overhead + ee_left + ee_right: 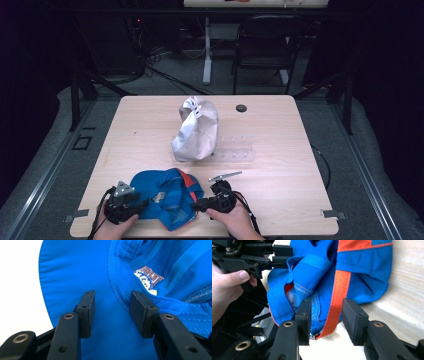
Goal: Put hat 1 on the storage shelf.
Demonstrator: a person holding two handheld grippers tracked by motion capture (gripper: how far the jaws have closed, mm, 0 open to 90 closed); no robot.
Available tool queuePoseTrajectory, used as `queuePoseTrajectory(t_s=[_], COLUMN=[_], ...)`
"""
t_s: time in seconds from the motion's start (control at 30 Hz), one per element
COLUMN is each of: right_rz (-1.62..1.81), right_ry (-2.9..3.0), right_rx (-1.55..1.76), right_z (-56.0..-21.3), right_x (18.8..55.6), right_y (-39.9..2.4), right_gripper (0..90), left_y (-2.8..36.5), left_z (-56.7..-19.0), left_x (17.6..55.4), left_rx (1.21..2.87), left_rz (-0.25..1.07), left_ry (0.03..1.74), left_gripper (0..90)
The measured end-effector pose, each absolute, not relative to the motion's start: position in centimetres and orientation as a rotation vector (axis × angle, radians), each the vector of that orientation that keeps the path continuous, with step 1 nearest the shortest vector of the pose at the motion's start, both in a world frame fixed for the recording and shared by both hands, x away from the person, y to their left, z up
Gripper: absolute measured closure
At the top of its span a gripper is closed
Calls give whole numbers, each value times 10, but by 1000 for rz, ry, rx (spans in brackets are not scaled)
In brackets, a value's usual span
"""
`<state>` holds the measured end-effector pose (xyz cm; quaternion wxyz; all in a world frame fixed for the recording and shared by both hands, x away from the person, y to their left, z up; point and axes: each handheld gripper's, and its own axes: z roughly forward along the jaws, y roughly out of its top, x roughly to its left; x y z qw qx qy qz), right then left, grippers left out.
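Pale wooden bench [280,150] over grey floor, dark room. Behind: crumpled white cloth bag [196,131], clear plastic tray [235,148], perhaps. At near edge: blue orange-trimmed fabric hat [167,197], straddled by left gripper [112,312] and right gripper [325,320], both unclenched.

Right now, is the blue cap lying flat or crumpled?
Crumpled: the blue cap lies bunched and folded over itself at the table's near edge, its inside label and mesh lining showing.

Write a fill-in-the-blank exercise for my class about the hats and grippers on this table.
1. The hat between the two grippers is mainly ____.
2. Its trim strip is ____.
3. The hat standing farther back on the table is ____.
4. The left gripper has blue ____ between its jaws.

Missing words: blue; orange; white; fabric
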<state>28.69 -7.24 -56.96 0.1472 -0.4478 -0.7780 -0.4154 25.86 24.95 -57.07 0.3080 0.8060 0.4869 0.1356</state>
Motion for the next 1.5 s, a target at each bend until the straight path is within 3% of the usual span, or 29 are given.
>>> queuePoseTrajectory(t_s=[0.73, 0.97, 1.5], right_rz=[-1133, -1162, -1159], right_ry=[-2072, -1973, -1973], right_rx=[-1296, -1294, -1338], right_z=[-579, -575, -568], right_x=[296, 298, 299], right_y=[-73, -78, -88], right_gripper=[648, 761, 775], left_y=[248, 248, 248], left_z=[-571, -571, -571], left_x=[260, 260, 260], left_rx=[2141, 2142, 2144], left_rz=[367, 367, 365], left_ry=[1267, 1263, 1258], left_gripper=[562, 563, 565])
